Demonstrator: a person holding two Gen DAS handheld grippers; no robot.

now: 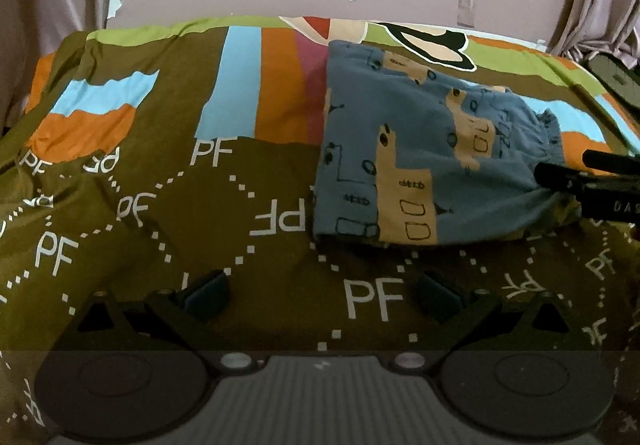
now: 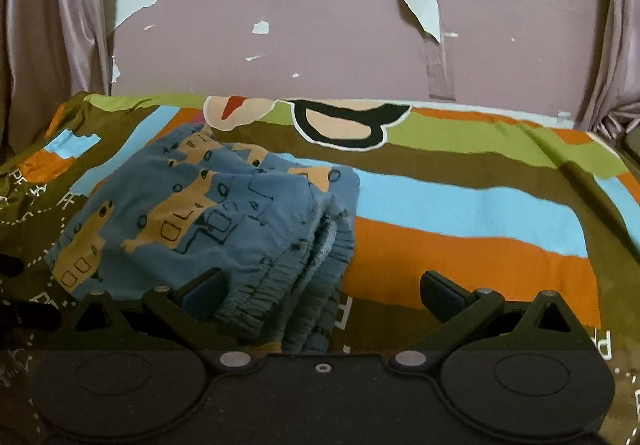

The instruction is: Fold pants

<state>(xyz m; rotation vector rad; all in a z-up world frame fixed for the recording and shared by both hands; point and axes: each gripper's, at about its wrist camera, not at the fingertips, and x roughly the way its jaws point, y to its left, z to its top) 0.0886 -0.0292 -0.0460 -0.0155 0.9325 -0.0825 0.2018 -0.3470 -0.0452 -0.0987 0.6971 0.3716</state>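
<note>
Pants folded on the bedspread, waistband between the wide-open right gripper; left gripper wide, empty.

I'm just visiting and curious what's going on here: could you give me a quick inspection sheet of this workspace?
Surface: bed sheet, brown with coloured stripes and "PF" letters.
Job's things: pants, blue, lying folded on the sheet; waistband nearest the right gripper.
Clutter: dark object at the far right edge, unclear.
Grippers: left gripper open over bare sheet; right gripper open, waistband between its fingers.
Cables: nothing seen.
Surroundings: wall with peeling paint, curtains.
</note>
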